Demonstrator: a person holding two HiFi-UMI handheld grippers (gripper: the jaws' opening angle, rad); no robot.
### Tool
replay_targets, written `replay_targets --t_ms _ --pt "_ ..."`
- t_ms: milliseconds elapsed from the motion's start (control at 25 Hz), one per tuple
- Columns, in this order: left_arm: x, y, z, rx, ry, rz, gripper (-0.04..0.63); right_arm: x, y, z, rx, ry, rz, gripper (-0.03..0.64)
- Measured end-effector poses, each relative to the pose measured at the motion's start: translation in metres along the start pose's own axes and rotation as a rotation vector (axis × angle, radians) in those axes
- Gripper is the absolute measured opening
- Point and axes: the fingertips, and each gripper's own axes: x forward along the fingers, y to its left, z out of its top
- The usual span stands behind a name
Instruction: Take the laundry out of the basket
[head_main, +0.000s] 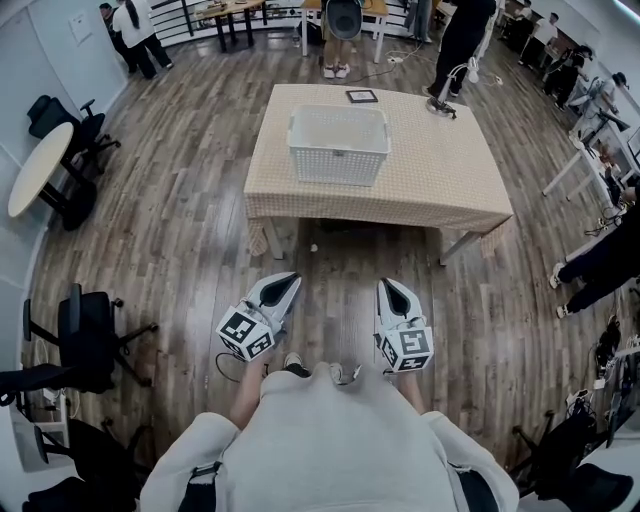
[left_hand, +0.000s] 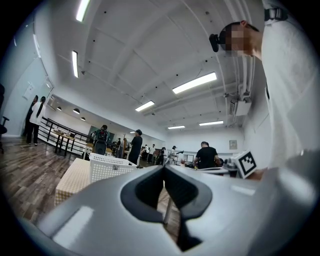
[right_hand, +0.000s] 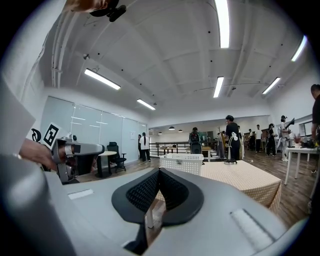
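Although the white mesh-sided basket (head_main: 338, 165) stands in plain sight on the bench (head_main: 440, 170), its contents are hard to read. From the head view the inside shows only as a pale, even grey-white, and no separate garment can be made out. The basket sits left of the middle of the bench, which is draped in a beige checked cloth. Just beyond it, near the far edge, lies a small dark-framed flat thing (head_main: 361, 96); what it is cannot be told.

Near the viewer and well apart from the bench, the left gripper (head_main: 292, 280) and the right gripper (head_main: 387, 285) are held side by side over the wooden floor (head_main: 180, 230). Both point toward the bench.

In the left gripper view the fingers (left_hand: 145, 190) meet at their tips with nothing between them. The basket shows beyond them to the left, only its side wall visible and its inside hidden. In the right gripper view the fingers (right_hand: 142, 192) are likewise closed tip to tip and hold nothing. There the basket appears far off, just above the tips, again as a side wall only.

The person's pale top (head_main: 320, 440) fills the near edge and is cut off by the frame. Dark office chairs (head_main: 85, 340) stand at the near left. Other people at the far edge are partly cut off.
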Motion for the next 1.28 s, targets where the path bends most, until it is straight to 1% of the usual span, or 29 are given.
replay_targets --t_ms 200,400,520,680,800,920,1280 --pt "0.003 -0.011 -0.01 -0.006 0.007 0.006 0.008 -0.009 -0.008 -0.014 0.005 0.019 0.006 0.0" --pt "0.014 -0.007 -0.018 -0.011 0.018 0.002 0.008 -0.005 -0.015 -0.025 0.017 0.037 0.002 0.0" --pt "0.022 0.0 -0.019 -0.012 0.016 -0.002 0.008 0.005 -0.019 -0.028 0.017 0.045 -0.001 0.0" --pt "0.033 0.022 -0.02 -0.018 0.016 -0.003 0.008 0.029 -0.023 -0.026 0.013 0.047 -0.001 0.0" --pt "0.047 0.046 -0.021 -0.024 0.01 -0.011 0.008 0.055 -0.027 -0.026 0.008 0.05 -0.005 0.0" --pt "0.074 0.079 -0.016 -0.024 0.0 -0.026 0.008 0.093 -0.039 -0.023 0.002 0.056 -0.011 0.0" --pt "0.137 0.207 0.008 -0.029 -0.033 -0.03 0.008 0.237 -0.056 0.008 -0.038 0.056 -0.004 0.0"
